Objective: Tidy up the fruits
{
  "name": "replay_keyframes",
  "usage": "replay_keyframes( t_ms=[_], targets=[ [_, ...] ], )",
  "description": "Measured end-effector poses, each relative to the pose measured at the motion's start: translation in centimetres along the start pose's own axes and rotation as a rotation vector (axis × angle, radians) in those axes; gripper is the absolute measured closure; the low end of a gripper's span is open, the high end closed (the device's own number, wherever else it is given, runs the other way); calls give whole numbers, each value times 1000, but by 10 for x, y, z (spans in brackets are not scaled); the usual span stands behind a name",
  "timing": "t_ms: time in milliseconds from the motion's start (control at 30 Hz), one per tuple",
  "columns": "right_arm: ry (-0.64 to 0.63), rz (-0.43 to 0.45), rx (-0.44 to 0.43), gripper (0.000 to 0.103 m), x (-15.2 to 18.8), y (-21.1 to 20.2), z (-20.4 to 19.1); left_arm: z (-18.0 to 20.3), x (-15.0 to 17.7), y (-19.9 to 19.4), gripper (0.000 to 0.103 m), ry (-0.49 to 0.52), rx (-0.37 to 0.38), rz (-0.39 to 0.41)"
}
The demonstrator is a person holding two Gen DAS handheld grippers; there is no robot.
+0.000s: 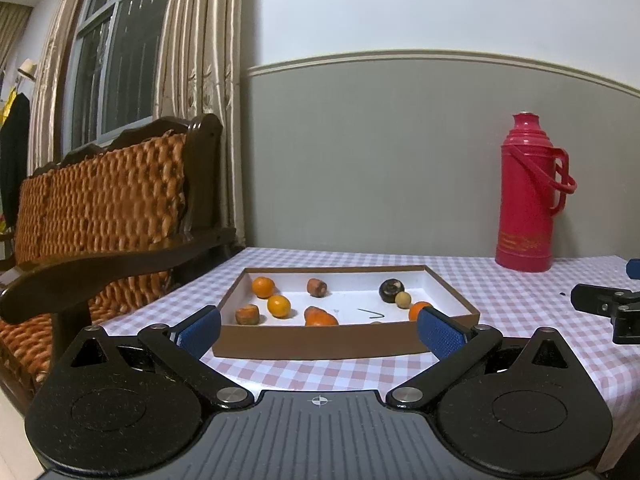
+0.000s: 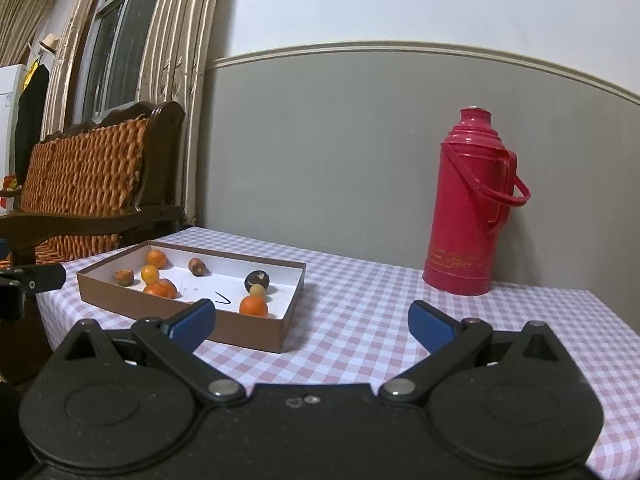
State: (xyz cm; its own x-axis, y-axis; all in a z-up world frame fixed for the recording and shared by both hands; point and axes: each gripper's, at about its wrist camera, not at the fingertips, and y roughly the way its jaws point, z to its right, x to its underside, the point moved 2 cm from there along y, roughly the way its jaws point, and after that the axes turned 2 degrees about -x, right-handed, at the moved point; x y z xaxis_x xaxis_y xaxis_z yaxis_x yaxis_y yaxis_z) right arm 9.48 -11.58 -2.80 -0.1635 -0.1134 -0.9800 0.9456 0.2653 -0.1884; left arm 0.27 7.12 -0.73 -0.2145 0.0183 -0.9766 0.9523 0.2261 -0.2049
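A shallow brown box [image 1: 320, 344] [image 2: 256, 336] with a white floor stands on the checked tablecloth. Inside lie several oranges, such as one on the left [image 1: 279, 306] [image 2: 150, 274], brownish carrot stubs [image 1: 247, 314] [image 2: 124, 277], a dark round fruit [image 1: 389, 290] [image 2: 257, 280] and a small tan ball [image 1: 403, 299] [image 2: 258, 290]. My left gripper [image 1: 320, 330] is open and empty, just in front of the box's near wall. My right gripper [image 2: 312, 326] is open and empty, to the right of the box over the cloth.
A red thermos [image 1: 528, 196] [image 2: 470, 204] stands at the back right against the grey wall. A wicker-backed wooden bench [image 1: 104, 208] [image 2: 80, 184] sits left of the table. The right gripper's black body [image 1: 608, 308] shows at the left wrist view's right edge.
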Motion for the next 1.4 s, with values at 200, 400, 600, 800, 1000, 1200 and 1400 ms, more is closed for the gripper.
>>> replay_keyframes(
  t_ms=[200, 400, 600, 800, 1000, 1200, 1400],
  targets=[
    [3, 7, -1, 6, 0, -1, 0, 0, 0, 1, 0, -12, -5, -5],
    [2, 2, -2, 6, -1, 1, 1, 0, 0, 2, 0, -9, -4, -6],
    [4, 2, -2, 6, -1, 1, 1, 1, 0, 2, 0, -8, -6, -7],
    [6, 2, -2, 6, 0, 0, 1, 1, -1, 2, 0, -4, -5, -8],
    [10, 7, -1, 6, -1, 0, 2, 1, -1, 2, 0, -4, -4, -7],
    [14, 17, 0, 6, -1, -1, 2, 1, -1, 2, 0, -2, -4, -5],
    [22, 21, 2, 6, -1, -3, 2, 0, -1, 1, 0, -7, -5, -1]
  ],
)
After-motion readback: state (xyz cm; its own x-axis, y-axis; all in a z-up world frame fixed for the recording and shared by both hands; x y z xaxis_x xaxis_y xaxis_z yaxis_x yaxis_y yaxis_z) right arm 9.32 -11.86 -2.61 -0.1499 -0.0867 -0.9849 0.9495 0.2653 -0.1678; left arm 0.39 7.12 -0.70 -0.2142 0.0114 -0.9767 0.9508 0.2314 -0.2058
